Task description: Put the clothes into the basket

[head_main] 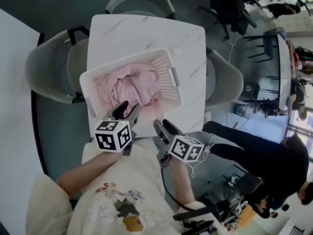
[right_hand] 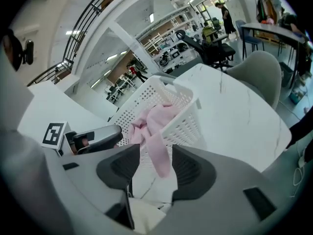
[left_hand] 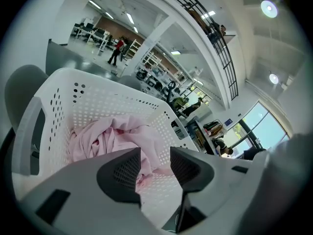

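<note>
Clothes (head_main: pixel 129 86) form one pink heap inside one white basket (head_main: pixel 164 58).

clothes (head_main: pixel 131 84): seen as plain pale pink | basket (head_main: pixel 169 65): white, peppered with holes | table (head_main: pixel 146 31): white, streaked with thin grey veins | chairs (head_main: pixel 46 70): grey | cube (head_main: pixel 113 134): black-and-white squares | top (head_main: pixel 110 207): cream, printed with cartoony stuff

Cream cartoon-print sweatshirt (head_main: pixel 105 207); marker-cubed left tool (head_main: pixel 128 110), right tool (head_main: pixel 164 128)
</note>
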Demonstrator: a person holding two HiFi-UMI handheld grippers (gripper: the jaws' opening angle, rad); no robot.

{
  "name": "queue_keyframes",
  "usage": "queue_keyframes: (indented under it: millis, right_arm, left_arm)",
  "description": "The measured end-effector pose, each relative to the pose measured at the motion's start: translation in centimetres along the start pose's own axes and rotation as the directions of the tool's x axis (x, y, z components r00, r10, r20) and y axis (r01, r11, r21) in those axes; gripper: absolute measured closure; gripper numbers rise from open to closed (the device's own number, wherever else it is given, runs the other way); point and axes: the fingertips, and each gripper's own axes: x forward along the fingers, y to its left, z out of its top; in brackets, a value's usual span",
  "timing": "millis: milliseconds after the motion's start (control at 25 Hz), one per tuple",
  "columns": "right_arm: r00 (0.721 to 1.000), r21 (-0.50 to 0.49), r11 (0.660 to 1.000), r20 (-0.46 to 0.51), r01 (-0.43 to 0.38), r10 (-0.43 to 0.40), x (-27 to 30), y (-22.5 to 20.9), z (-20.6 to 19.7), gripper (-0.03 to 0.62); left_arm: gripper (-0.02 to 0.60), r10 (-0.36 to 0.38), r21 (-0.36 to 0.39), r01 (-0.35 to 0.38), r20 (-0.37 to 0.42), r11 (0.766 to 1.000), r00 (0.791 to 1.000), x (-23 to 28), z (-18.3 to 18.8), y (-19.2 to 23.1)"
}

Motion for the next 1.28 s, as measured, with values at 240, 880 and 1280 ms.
queue_keyframes:
  millis: [240,880,1280]
  right_arm:
    - [0.999,-0.084,0.996,-0.024,0.042,-0.044,0.0,0.1,-0.6,0.556]
    - [0.985,-0.148,0.974,-0.024,-0.174,0.172,1.7,8.7,2.6,0.565]
    - [0.970,-0.144,0.960,-0.057,-0.242,0.236,2.9,12.5,2.4,0.563]
  left_arm:
    - [0.388,0.006,-0.012,-0.005,0.019,1.000,1.000,-0.4,0.1,0.5]
    - [0.388,0.009,-0.057,-0.006,0.047,0.998,0.999,-1.9,0.3,0.8]
    - [0.388,0.026,-0.121,-0.012,0.110,0.993,0.994,-4.4,1.7,2.4]
